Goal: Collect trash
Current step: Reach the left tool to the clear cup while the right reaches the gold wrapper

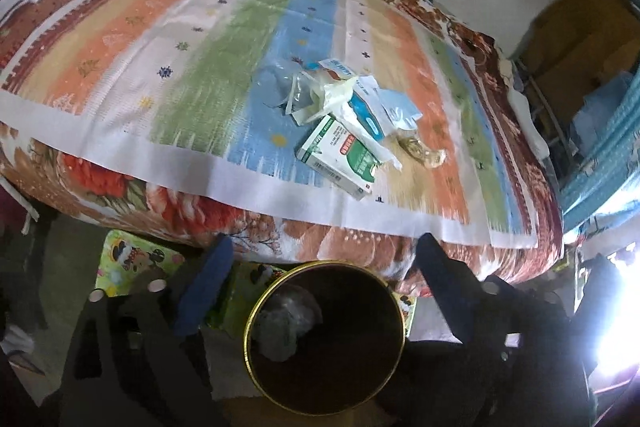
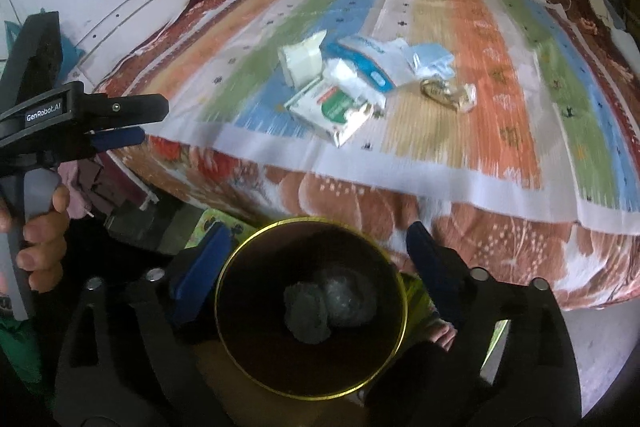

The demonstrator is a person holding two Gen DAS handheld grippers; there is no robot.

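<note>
Below, both sets of jaws gape empty over the upright bin, its mouth facing up.

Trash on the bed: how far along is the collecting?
Done: crumpled wads lie in the gold-rimmed bin. In hand: nothing; left gripper and right gripper are open above the bin. Left: the green-and-white carton, blue wrappers and a clear wrapper remain on the striped sheet.

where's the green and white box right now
In both wrist views the green and white box lies on the striped cloth near the bed's front edge, at the near end of the trash pile, beyond the gold-rimmed bin.
</note>
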